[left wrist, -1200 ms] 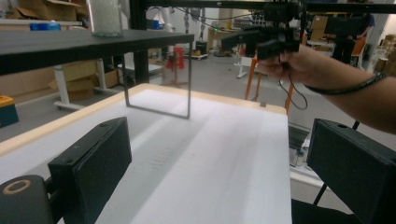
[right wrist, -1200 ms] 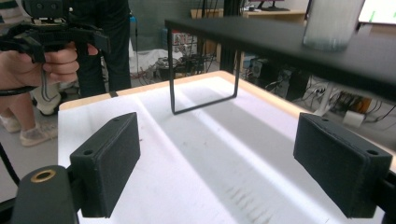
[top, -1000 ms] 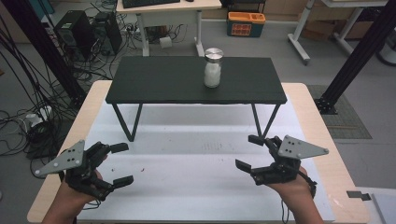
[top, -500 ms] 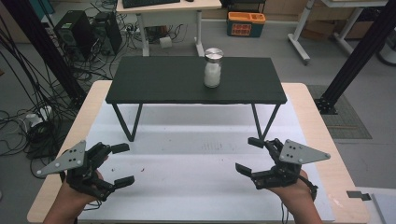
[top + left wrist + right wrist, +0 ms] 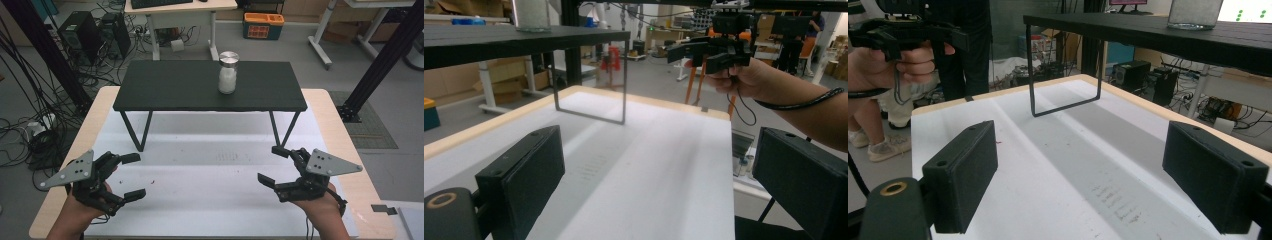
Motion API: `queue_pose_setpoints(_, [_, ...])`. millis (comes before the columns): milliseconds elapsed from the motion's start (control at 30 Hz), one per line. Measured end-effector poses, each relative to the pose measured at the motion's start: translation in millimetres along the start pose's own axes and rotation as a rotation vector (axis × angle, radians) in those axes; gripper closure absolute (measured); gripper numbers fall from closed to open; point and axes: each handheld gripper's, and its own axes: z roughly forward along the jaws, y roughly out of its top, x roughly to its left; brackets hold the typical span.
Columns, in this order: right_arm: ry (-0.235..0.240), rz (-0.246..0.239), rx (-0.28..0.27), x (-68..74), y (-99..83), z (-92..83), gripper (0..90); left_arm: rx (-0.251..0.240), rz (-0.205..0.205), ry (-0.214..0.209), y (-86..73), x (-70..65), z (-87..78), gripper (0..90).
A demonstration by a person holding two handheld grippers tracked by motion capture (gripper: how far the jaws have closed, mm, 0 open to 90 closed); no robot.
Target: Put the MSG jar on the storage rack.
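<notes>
Both grippers hover, jaws apart, over the white worktop (image 5: 210, 190).
Left gripper (image 5: 129, 176) at 8 o'clock, right gripper (image 5: 272, 165) at 4; a steel-lidded glass jar (image 5: 228, 72) stands at 12.

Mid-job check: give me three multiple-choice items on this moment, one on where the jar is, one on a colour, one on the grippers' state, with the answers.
1. Where does the jar stand?
A. on the white mat
B. on the black raised shelf
C. on the floor

2. What colour is the jar's lid?
A. silver
B. red
C. blue

3. How do the jaws of the two grippers stand?
A. both shut
B. left shut, right open
C. both open, holding nothing

Answers:
1 B, the jar rests on the shelf's top, toward its far edge.
2 A, the cap looks metallic silver in the high view.
3 C, the left gripper and right gripper each show a wide gap between their jaws above the white mat.
</notes>
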Motion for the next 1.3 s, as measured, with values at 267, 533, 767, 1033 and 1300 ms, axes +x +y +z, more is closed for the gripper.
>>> queue_pose_setpoints(267, [-0.004,-0.001,0.002,-0.9,2.1,-2.0,13.7,0.002,-0.003,0.004,-1.1,-0.7,0.6,6.8])
queue_pose_setpoints(533, [-0.003,-0.006,0.012,-3.2,6.1,-1.1,13.6,0.012,-0.013,0.013,-2.0,0.0,-3.1,6.7])
queue_pose_setpoints(767, [-0.007,-0.004,0.012,-4.2,6.3,0.2,13.6,0.008,-0.016,0.018,-2.4,1.7,-4.7,6.7])
queue_pose_setpoints(1033, [-0.009,0.005,0.012,-4.2,4.8,0.5,13.7,0.009,-0.015,0.016,-3.5,2.3,-4.4,6.7])
queue_pose_setpoints(1300, [-0.002,0.0,0.009,-3.9,5.2,1.7,13.7,0.009,-0.025,0.023,-6.0,2.6,-4.8,6.7])
